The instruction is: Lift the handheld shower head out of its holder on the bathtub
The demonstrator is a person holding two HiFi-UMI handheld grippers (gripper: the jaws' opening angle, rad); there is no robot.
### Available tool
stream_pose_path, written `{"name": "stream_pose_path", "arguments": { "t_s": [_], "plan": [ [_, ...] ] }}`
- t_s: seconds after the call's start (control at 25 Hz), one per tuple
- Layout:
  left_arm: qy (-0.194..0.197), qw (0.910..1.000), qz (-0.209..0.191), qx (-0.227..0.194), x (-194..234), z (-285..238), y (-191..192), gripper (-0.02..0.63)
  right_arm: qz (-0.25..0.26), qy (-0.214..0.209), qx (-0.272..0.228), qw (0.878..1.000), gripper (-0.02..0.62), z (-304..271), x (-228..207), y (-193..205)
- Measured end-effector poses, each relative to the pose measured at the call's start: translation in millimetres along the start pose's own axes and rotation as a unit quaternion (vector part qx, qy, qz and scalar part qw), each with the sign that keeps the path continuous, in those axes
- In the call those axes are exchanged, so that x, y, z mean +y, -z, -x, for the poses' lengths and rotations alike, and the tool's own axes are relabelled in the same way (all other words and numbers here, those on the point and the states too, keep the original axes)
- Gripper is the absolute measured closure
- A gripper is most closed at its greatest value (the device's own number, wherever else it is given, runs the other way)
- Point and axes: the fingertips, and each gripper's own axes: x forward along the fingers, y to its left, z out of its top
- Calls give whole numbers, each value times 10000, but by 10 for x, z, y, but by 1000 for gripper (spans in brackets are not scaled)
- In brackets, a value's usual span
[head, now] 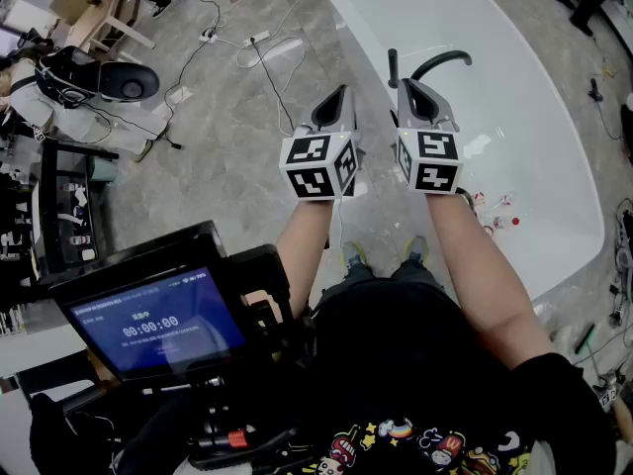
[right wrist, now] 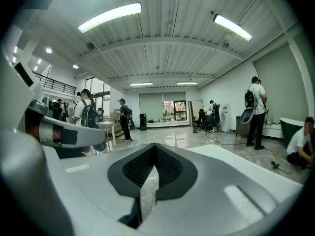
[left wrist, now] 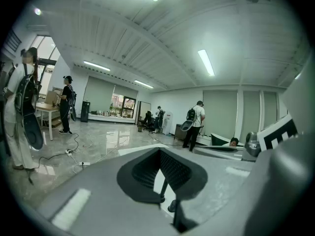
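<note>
A white bathtub (head: 358, 30) fills the right of the head view. On its near rim stands a black upright post (head: 393, 68), with a black curved shower handle (head: 441, 61) arching over the tub beside it. My left gripper (head: 340, 94) hovers over the floor just left of the rim, shut and empty. My right gripper (head: 406, 86) hangs over the rim close to the post, also shut on nothing. In the left gripper view the jaws (left wrist: 160, 150) meet, and a thin black fitting (left wrist: 164, 192) shows through the slit. The right gripper (right wrist: 155, 147) points level across the room.
A screen on a rig (head: 158, 325) sits in front of my body at the lower left. Cables and a power strip (head: 257, 40) lie on the marble floor. Small red-and-white items (head: 495, 212) lie in the tub. Several people (left wrist: 196, 123) stand in the hall.
</note>
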Motion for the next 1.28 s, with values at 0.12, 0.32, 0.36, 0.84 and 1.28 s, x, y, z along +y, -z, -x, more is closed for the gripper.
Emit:
{"name": "stream_pose_path", "arguments": {
  "t_s": [0.12, 0.32, 0.36, 0.84, 1.28],
  "plan": [
    [35, 10000, -5, 4, -47, -6, 24, 606, -9, 30, -1, 10000, 572, 38, -36, 30],
    [78, 10000, -23, 32, -84, -27, 51, 606, -31, 68, -2, 10000, 572, 61, -73, 62],
    [84, 10000, -22, 44, -101, -36, 61, 606, -32, 57, -5, 10000, 572, 64, -84, 71],
    [-110, 9999, 33, 68, -186, -422, 10, 606, -165, -28, 76, 9998, 574, -262, -322, 136],
    [973, 9936, -390, 415, 158, -1426, 404, 606, -861, 1045, 269, 9904, 503, -1187, -529, 990]
  ]
}}
